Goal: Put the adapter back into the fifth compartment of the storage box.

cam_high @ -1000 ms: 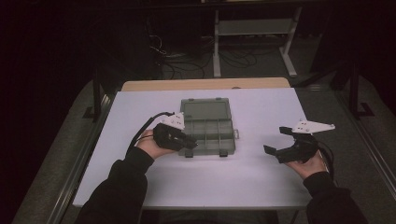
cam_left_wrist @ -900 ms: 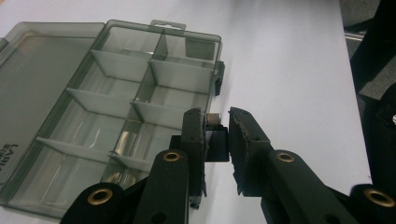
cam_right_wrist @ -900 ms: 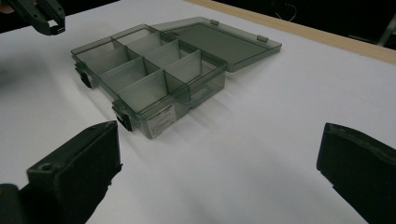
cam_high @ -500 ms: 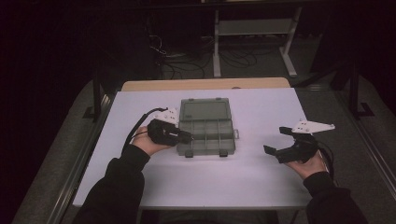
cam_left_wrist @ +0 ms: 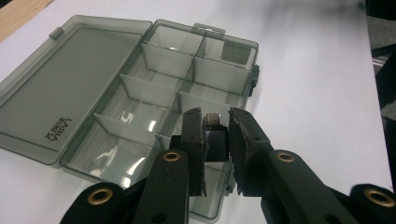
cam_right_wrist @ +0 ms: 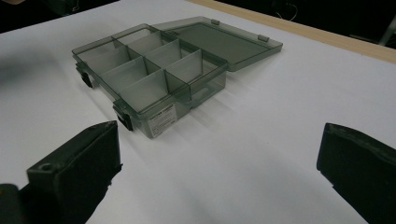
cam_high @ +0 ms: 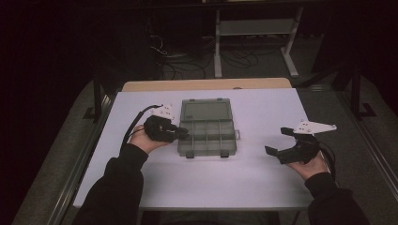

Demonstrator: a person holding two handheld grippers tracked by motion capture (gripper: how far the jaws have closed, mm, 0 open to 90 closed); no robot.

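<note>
I've got the left gripper (cam_left_wrist: 216, 140) clamped on a small dark block (cam_left_wrist: 215, 142) over the organizer box (cam_high: 206, 126); right gripper (cam_high: 287, 140) rests well right, jaws wide.

A white table (cam_high: 263, 178) carries the work, with a bare wooden strip (cam_high: 206, 84) along its twelve o'clock edge. Beyond, toward twelve o'clock, a grey metal frame (cam_high: 256, 28) and tangled cables (cam_high: 187, 65) occupy the dark floor.

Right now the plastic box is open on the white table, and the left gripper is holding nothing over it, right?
Not quite. The box is open on the white table, but the left gripper isn't empty: the left gripper view shows its jaws shut on a small dark block, held over the box.
</note>
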